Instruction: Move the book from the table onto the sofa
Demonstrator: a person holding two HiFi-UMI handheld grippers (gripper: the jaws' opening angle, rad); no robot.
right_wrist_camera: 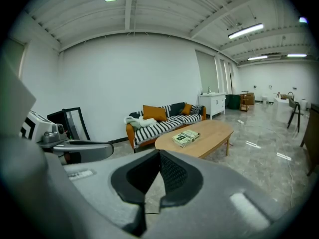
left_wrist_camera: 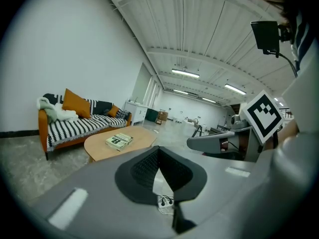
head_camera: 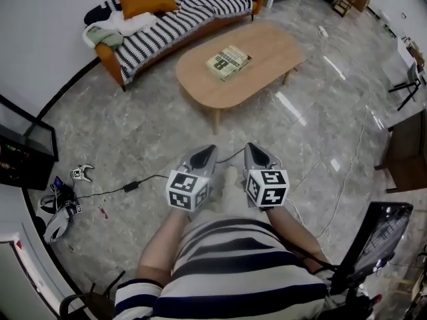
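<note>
Head view: the book [head_camera: 228, 62] lies flat on the oval surface [head_camera: 267, 45] at upper middle, striped sofa [head_camera: 173, 19] beyond it; left claw [head_camera: 205, 153] and right claw [head_camera: 257, 151] hang low in frame, well short. Left gripper view: jaws pressed together, empty. Right gripper view: likewise — closed on nothing. Likely trouble: arriving with jaws closed would just shove the flat book along, perhaps off the edge.

Small print on book [head_camera: 228, 62] illegible; sofa [head_camera: 173, 19] partly beyond top edge.
</note>
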